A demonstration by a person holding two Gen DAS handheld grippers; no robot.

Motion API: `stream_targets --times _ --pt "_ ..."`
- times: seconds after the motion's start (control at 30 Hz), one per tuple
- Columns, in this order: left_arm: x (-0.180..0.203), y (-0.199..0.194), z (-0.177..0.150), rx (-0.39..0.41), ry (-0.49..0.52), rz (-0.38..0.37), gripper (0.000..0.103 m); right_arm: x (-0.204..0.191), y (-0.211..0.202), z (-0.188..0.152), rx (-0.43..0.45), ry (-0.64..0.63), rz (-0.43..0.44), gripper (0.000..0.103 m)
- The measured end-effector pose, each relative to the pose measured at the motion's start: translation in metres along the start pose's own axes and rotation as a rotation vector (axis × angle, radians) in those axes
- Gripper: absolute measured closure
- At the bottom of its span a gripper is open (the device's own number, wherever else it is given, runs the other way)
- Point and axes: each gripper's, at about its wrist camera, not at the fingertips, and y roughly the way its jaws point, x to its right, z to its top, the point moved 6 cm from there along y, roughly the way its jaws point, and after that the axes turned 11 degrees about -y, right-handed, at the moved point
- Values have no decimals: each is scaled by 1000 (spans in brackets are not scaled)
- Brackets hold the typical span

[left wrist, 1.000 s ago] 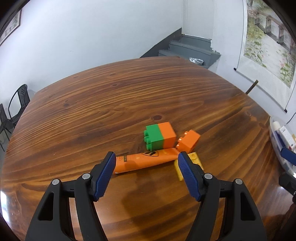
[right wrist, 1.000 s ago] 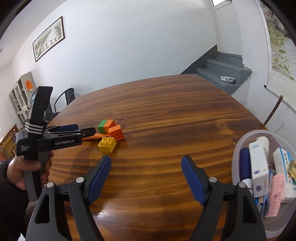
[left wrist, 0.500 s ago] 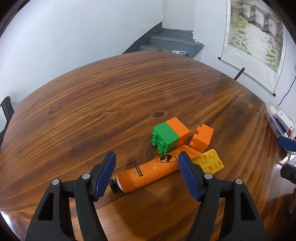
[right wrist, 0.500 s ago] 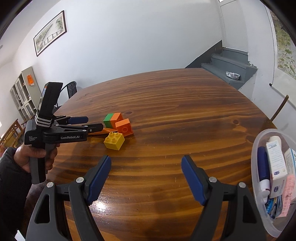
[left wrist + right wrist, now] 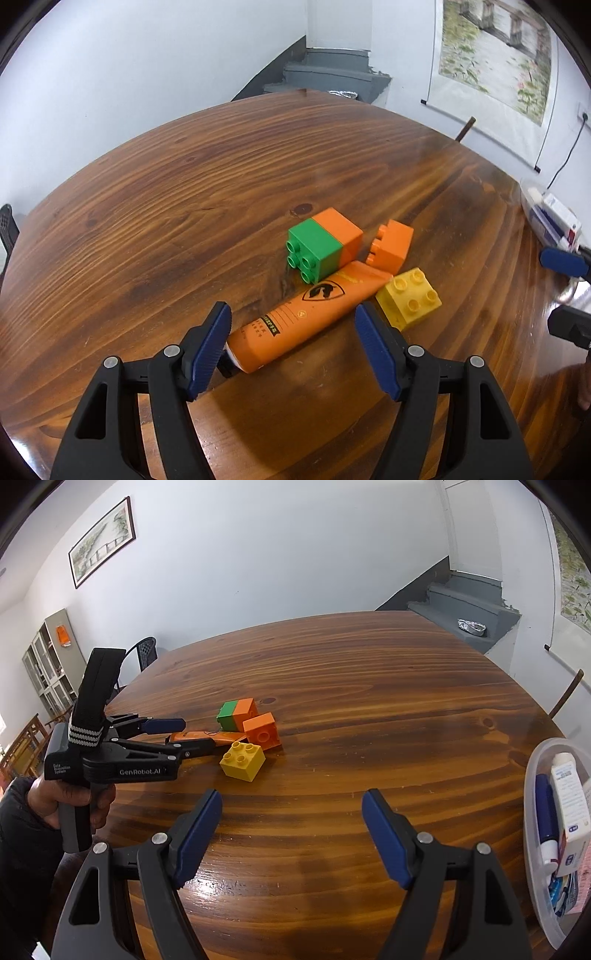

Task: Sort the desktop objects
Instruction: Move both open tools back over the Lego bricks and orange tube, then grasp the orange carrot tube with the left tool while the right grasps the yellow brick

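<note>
An orange tube (image 5: 306, 317) lies on the wooden table (image 5: 184, 192), its cap end between the tips of my open left gripper (image 5: 291, 325). Touching it are a green-and-orange block (image 5: 323, 247), an orange block (image 5: 393, 245) and a yellow block (image 5: 410, 297). In the right wrist view the left gripper (image 5: 192, 734) straddles the tube (image 5: 199, 736) beside the green-and-orange block (image 5: 238, 712), orange block (image 5: 260, 731) and yellow block (image 5: 243, 760). My right gripper (image 5: 291, 812) is open and empty above bare table.
A clear plastic tub (image 5: 535, 775) with boxes and tubes stands at the table's right edge; it also shows in the left wrist view (image 5: 543, 218). Grey steps (image 5: 465, 609) and a chair (image 5: 146, 653) lie beyond the table.
My left gripper has come forward and swung, so the tube's cap end now lies between its fingertips. My right gripper has drawn a little nearer the blocks.
</note>
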Motion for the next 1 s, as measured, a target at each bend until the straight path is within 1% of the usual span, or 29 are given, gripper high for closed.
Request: stream_targets --times 0.2,0.4,0.5,0.53,0.57,0.63,0.67,0.73,0.77,0.8,0.83,0.9,0.97,1.0 --pt "4 -4 -7 -14 5 -2 30 -3 3 0 -4 -4 0 21" --pt "11 -8 -15 -48 12 -18 30 -8 9 2 -13 -3 4 21" --pt "8 -3 -19 -79 -28 -33 30 -10 11 3 -15 -6 4 21" --pt "6 1 -20 -87 -45 -25 30 -11 12 3 -16 -7 5 21" --pt "5 0 -19 -67 -45 -13 30 -11 12 3 -17 -7 6 21" --pt "4 2 -19 -65 -48 10 30 -12 14 4 -18 -9 1 21" --pt "4 2 -19 -61 -52 8 31 -12 15 4 -20 -10 -2 21" --pt "4 0 -20 -46 -53 8 40 -12 18 5 -24 -12 -4 21" --pt "3 -1 -20 -42 -53 8 51 -12 19 6 -27 -12 -4 21" --pt "3 -2 -20 -41 -55 8 57 -12 20 7 -29 -13 -3 21" --pt "2 -2 -20 -41 -59 9 60 -13 23 8 -33 -15 -2 21" --pt "0 -4 -20 -39 -70 2 72 -16 27 10 -42 -21 1 21" --pt "-1 -5 -21 -38 -88 -8 75 -20 34 14 -54 -35 17 21" --pt "-1 -7 -21 -35 -96 -8 75 -23 37 15 -61 -40 20 21"
